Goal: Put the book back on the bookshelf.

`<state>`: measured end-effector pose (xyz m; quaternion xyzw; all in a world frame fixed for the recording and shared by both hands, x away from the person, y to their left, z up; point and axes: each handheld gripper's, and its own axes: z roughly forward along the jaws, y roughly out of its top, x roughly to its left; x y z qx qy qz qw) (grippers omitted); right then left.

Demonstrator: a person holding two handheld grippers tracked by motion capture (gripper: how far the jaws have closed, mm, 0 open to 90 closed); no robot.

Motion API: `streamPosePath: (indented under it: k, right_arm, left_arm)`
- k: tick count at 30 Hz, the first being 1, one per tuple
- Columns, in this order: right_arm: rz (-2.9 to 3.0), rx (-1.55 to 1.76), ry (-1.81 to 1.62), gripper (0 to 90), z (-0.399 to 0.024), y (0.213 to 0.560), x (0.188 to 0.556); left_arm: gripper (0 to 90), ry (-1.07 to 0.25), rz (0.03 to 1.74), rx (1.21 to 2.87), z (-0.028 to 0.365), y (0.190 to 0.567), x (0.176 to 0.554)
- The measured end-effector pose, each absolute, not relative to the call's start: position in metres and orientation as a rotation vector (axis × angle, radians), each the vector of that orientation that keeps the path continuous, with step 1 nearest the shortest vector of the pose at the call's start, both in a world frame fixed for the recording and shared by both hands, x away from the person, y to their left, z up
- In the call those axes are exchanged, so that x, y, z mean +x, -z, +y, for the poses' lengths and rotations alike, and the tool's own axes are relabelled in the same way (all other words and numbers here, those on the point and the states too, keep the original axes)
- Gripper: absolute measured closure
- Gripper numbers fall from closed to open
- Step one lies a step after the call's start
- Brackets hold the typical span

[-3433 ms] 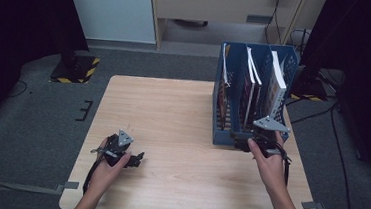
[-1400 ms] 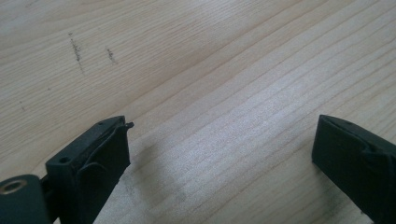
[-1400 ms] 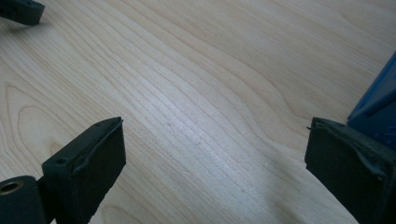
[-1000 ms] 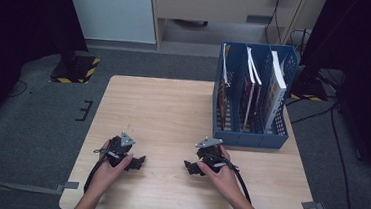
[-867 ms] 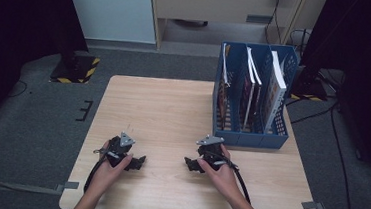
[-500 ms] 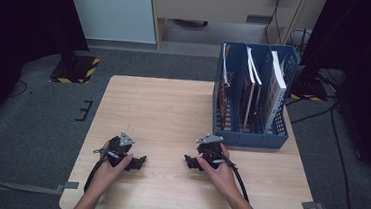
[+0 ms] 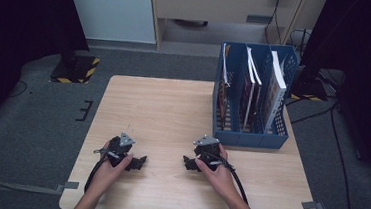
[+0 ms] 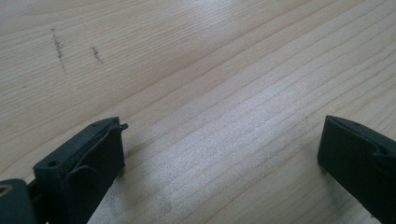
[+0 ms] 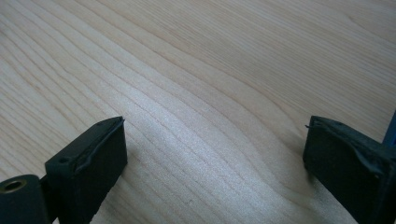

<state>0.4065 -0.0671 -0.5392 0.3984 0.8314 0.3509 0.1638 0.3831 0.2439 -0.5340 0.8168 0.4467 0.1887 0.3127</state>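
Wooden desk (image 7: 173,103): both tools, left (image 7: 138,162) and right (image 7: 189,162), are rested with jaws apart, empty. Books (image 7: 275,86) in the blue rack (image 7: 248,137) are judged stiff, moderately heavy; best gripped by the exposed top edge.

wooden table (image 7: 173,108); grey carpet floor (image 7: 31,122) (hazard-striped base (image 7: 76,68))

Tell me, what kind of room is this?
Probably a lab or recording workspace: a bare wooden table on grey carpet, black curtains at both sides, and a blue file rack holding books.

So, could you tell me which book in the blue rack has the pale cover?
The rightmost book in the rack; the books left of it look dark.
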Motion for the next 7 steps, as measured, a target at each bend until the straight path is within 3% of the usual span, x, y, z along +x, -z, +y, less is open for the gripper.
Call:
streamPosePath:
  k: [7]
  right_arm:
    - [2.366,1.170,-0.980,0.7,-0.0669,0.5397,0.4083]
  left_arm:
    - [0.0,-0.485,1.177,2.147,0.2426,0.5347,0.3829]
